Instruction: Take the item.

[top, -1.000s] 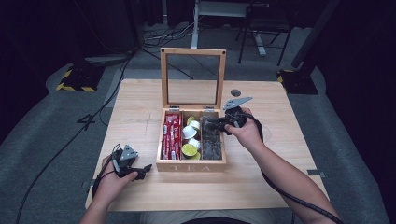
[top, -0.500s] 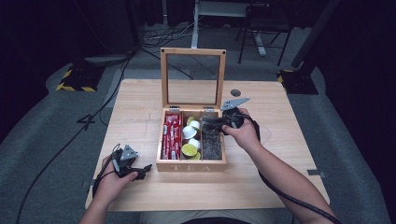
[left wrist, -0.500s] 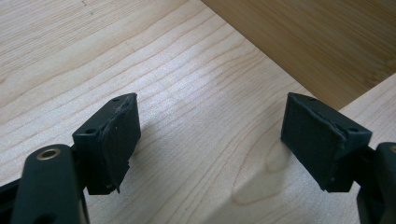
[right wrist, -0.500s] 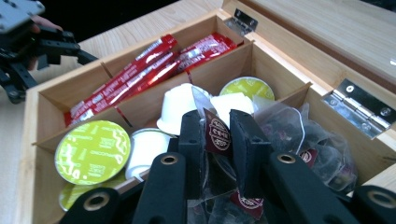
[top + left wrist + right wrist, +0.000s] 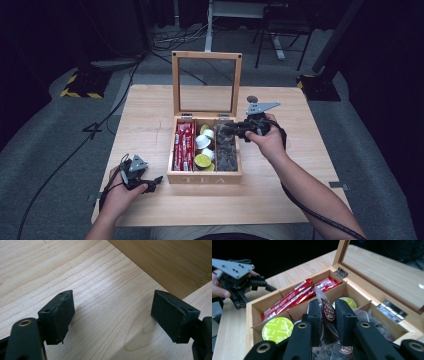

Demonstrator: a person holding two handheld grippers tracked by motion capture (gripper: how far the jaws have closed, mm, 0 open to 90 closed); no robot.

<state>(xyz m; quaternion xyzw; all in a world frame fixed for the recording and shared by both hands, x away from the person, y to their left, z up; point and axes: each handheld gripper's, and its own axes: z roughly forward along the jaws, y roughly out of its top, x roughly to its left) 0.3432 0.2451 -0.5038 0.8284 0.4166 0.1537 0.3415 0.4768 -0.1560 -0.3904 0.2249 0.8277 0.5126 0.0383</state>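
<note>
so it's a square light wooden table (image 5: 150, 125) with pale, clearly visible grain, sitting on grey carpeted floor (image 5: 45, 150). Right in the middle stands an open wooden tea box with "TEA" on its front wall (image 5: 205, 178), its glass-paned lid up and upright at the far side. A small dark round disc (image 5: 252, 99) lies on the tabletop just behind the box, toward the right. The left gripper (image 5: 150, 181) sits low at the near left corner.

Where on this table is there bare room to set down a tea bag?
Bare wood lies right of the tea box, beyond the right gripper, and along the table left of the box. The near-left corner holds the left gripper.
</note>
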